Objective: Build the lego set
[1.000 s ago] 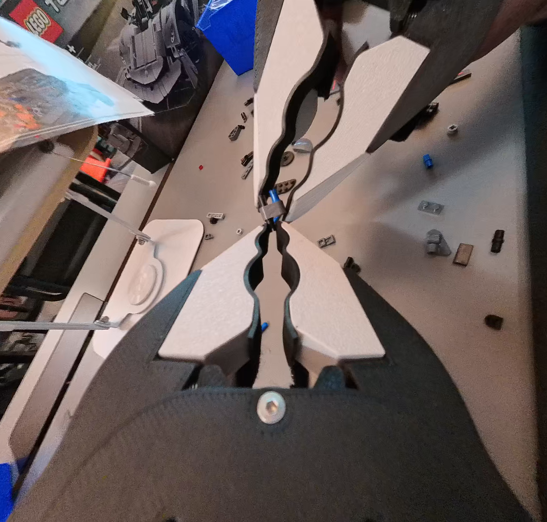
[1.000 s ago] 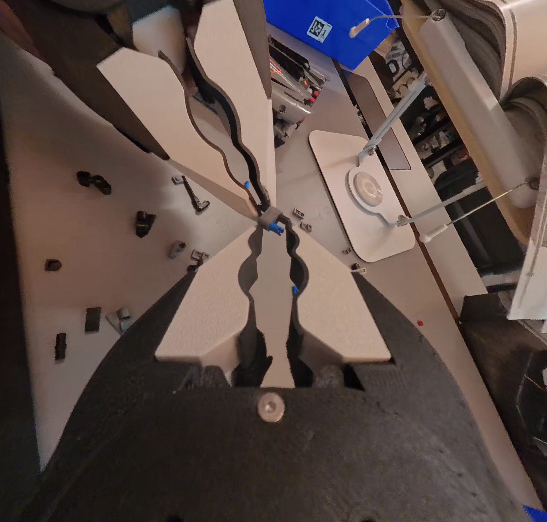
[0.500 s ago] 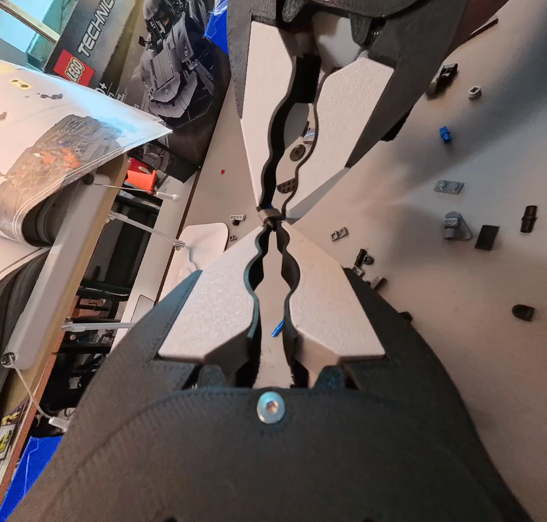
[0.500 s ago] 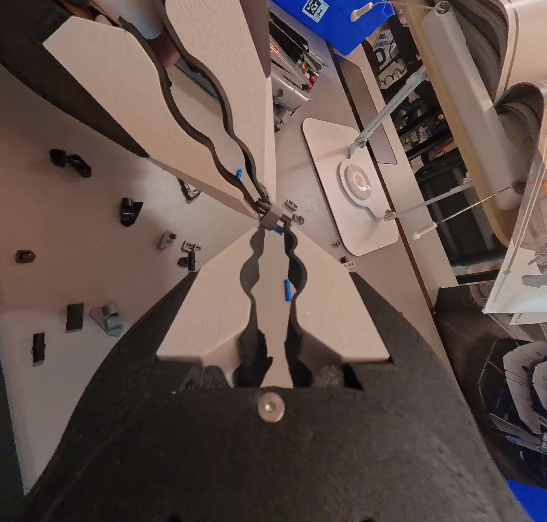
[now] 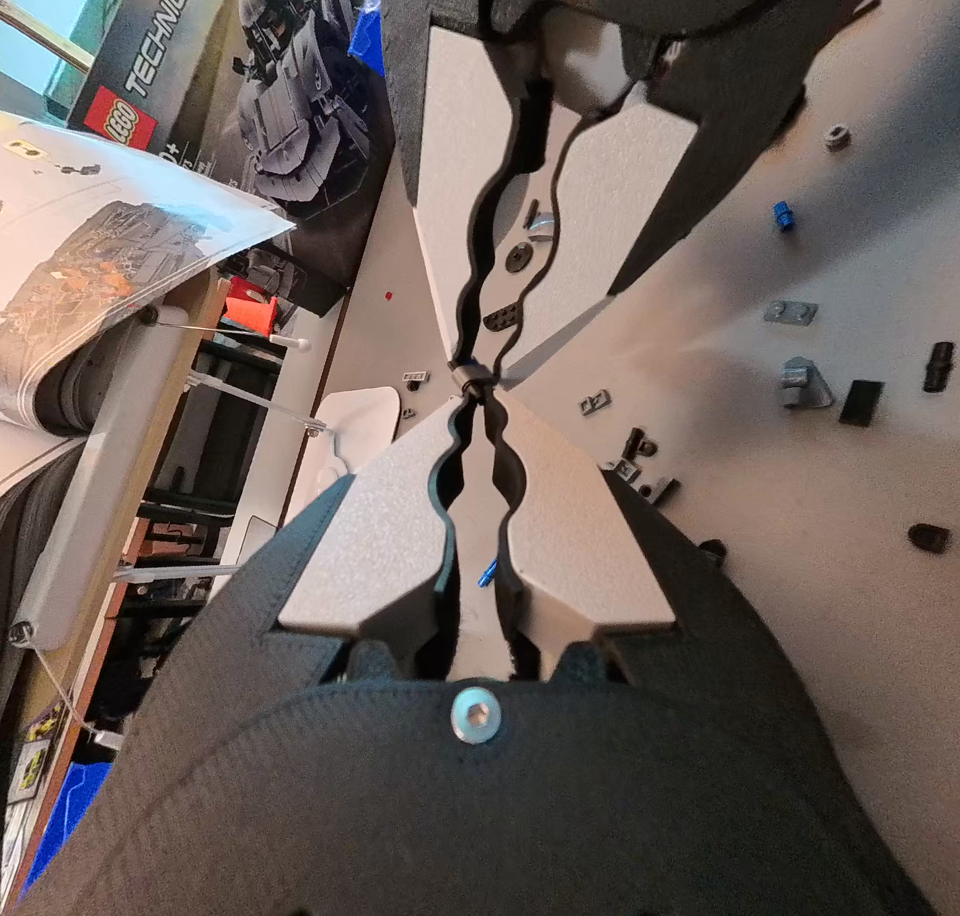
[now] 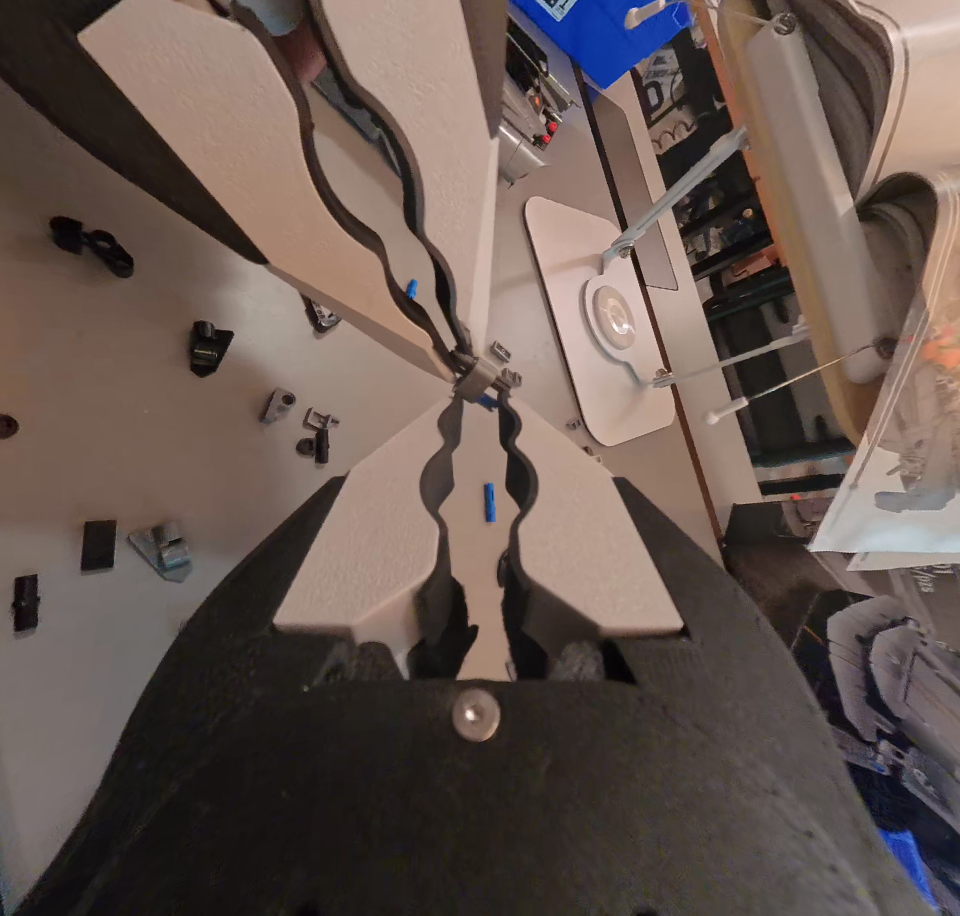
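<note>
meeting tip to tip above the grey table, the left gripper and right gripper are both clenched on one small assembly: a grey connector with a black piece at the left gripper's end and a blue pin poking out at the right gripper's end. beneath the connector a loose blue pin lies on the table. small black and grey parts lie scattered around it. beyond the connector stands the white stand base with the instruction booklet.
</note>
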